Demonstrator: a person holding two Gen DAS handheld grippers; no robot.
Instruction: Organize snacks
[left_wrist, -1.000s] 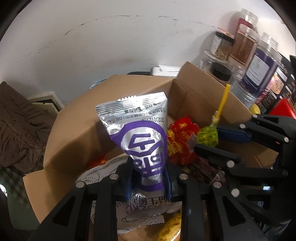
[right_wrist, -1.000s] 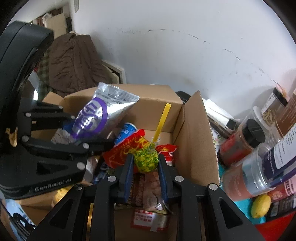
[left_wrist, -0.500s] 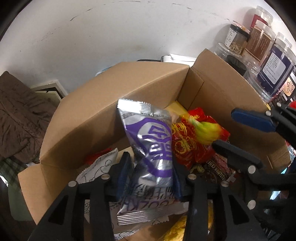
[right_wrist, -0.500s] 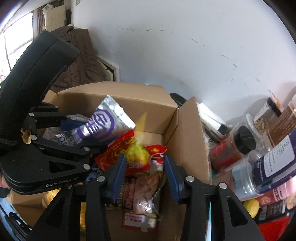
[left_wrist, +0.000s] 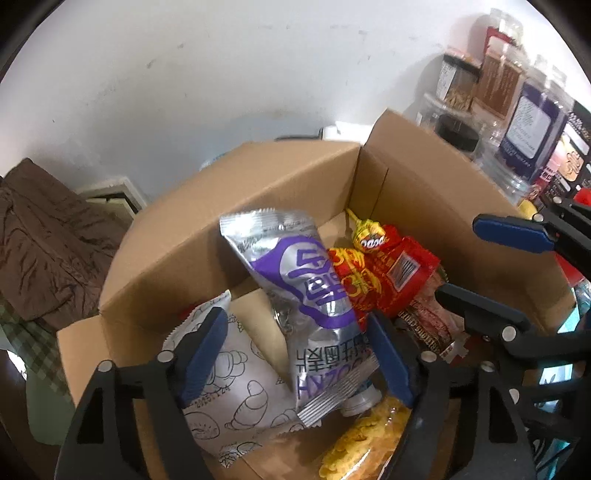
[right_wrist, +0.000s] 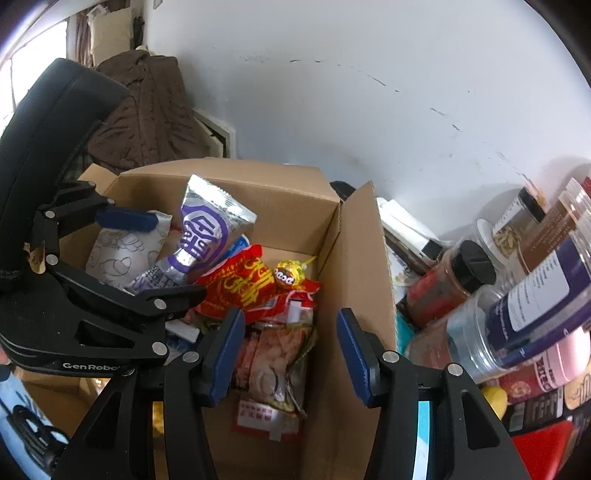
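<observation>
**A:** White wall behind, jars (right_wrist: 517, 295) crowded on the right, and one open cardboard box (left_wrist: 229, 236) in front. Where's the silver pouch?

**B:** Silver pouch (left_wrist: 314, 302) lies in the box, leaning on the red pack (left_wrist: 384, 273), long axis slanted, crimped top toward the back wall. It sits between the left gripper (left_wrist: 295, 354) pads, whose jaws have just been opening; the near end seems to brush the right-hand pad, no clamping.

**A:** And the lollipop?

**B:** One lollipop (right_wrist: 286, 277) rests on that red pack, stick pointing to the far corner. Right gripper (right_wrist: 291, 350) jaws have just been opening too, apart, nothing pinched; a clear pack (right_wrist: 273, 354) lies below them.

**A:** Count?

**B:** One silver pouch, one lollipop, one white pouch (left_wrist: 236, 384), two grippers.
</observation>
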